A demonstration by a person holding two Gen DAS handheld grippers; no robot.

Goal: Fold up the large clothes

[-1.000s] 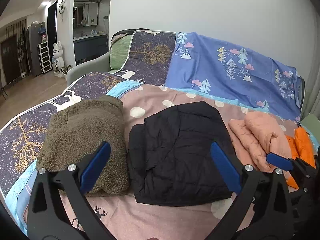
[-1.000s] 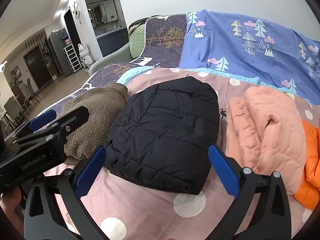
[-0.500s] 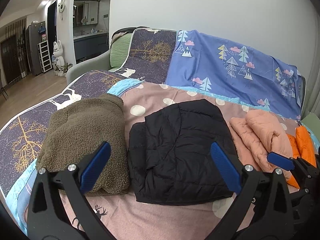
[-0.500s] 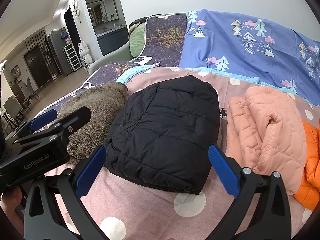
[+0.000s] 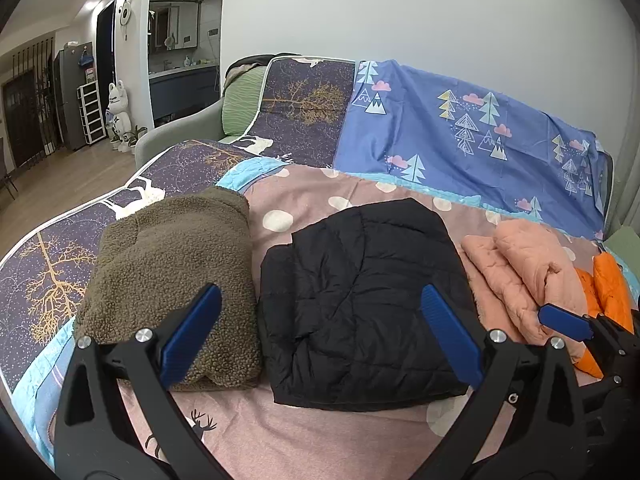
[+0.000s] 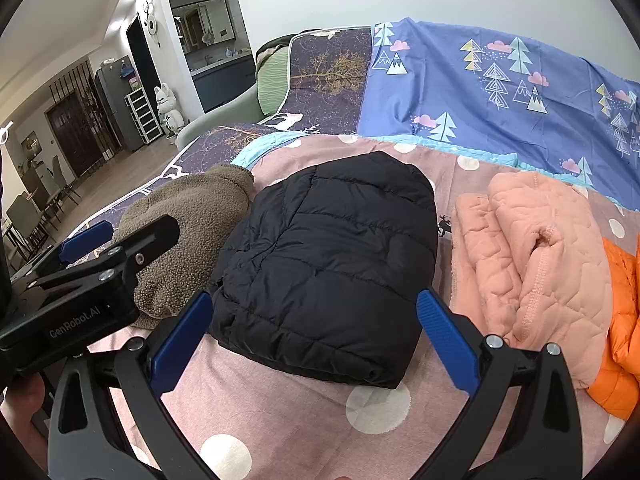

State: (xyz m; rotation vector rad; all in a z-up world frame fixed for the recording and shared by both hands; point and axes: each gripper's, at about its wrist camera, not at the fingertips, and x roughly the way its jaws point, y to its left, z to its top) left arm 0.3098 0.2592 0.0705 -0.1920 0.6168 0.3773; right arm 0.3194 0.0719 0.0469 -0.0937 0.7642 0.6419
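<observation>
A folded black puffer jacket [image 5: 360, 304] lies in the middle of the pink dotted bedspread [image 5: 312, 436]; it also shows in the right wrist view [image 6: 328, 264]. A folded brown fleece [image 5: 172, 280] lies to its left and a folded peach quilted garment [image 5: 528, 276] to its right, with an orange jacket [image 6: 624, 340] beyond. My left gripper [image 5: 320, 332] is open and empty, held above the near edge of the black jacket. My right gripper [image 6: 312, 340] is open and empty, also in front of the black jacket.
A blue tree-print sheet [image 5: 460, 128] covers the sofa back against the white wall. A dark tree-print cover [image 5: 52, 276] runs along the left edge. A room with a fridge and a white cat figure [image 5: 118, 116] opens at far left.
Both grippers have drawn back and risen very slightly. The clothes have not moved.
</observation>
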